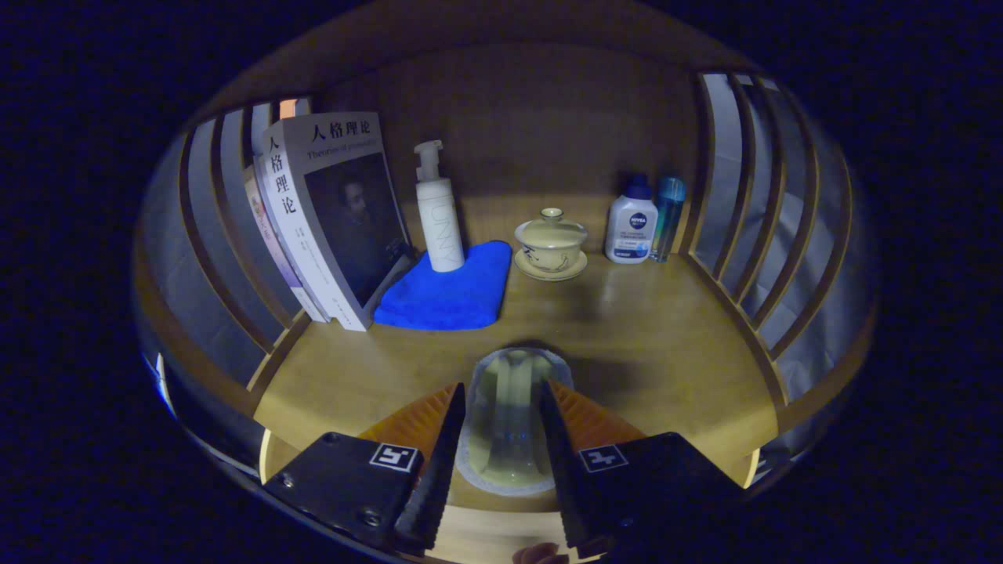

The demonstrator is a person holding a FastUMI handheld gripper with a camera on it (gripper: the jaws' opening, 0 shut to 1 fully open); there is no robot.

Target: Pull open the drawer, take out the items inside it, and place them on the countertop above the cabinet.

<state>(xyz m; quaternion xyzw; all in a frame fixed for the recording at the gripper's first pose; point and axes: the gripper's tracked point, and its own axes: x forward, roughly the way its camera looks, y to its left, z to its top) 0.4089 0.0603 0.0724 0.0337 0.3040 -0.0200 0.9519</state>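
On the wooden counter [650, 329], between our tool's [501, 407] fingers, we see a pale, translucent container [505, 415]; both fingers press its sides, narrowly parted. At eleven o'clock, leaning books [329, 219] stand against the slatted left rail [211, 227], with a blue cloth [450, 286] beside them and a white pump bottle [437, 211] on it. At twelve sits a lidded teacup [551, 244]; at one, two small bottles [642, 223] near the right rail [752, 204]. Open wood lies ahead and toward three o'clock.
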